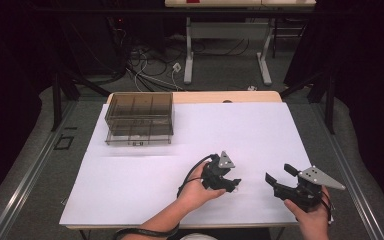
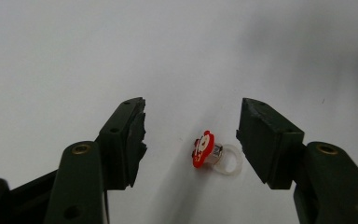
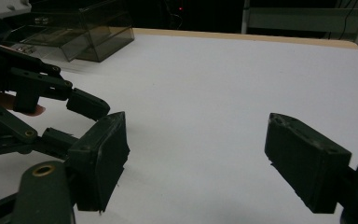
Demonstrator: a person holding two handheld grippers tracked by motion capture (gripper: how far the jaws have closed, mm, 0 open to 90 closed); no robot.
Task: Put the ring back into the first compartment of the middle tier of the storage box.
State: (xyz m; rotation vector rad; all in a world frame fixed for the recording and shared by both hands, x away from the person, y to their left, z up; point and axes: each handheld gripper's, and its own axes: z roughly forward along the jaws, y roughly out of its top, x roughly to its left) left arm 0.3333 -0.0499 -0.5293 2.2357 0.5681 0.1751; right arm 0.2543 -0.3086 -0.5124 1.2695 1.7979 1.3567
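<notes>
Red plastic charm on a small clear ring (image 2: 212,153) lies on the white table cover between the two black jaws of the left gripper (image 2: 192,135). It sits nearer the right-hand jaw in the left gripper view, its clear loop just beside that pad; whether they touch cannot be told. The other pad stands clearly apart from the charm. The jaws are parted and nothing is clamped. White marks show on the red face, too small to read.

From the high view, the left gripper (image 1: 232,184) points down at the table's near middle, held in the person's left hand (image 1: 196,189), a black cable looping behind it. The right gripper (image 1: 277,180) hovers just to the right near the table's near edge, in the right hand (image 1: 312,216), a grey three-cornered plate on top. Its jaws stand wide apart with bare white table cover (image 3: 205,93) between them.

Far left on the table sits a smoky transparent plastic drawer box (image 1: 140,117), well apart from both grippers.
</notes>
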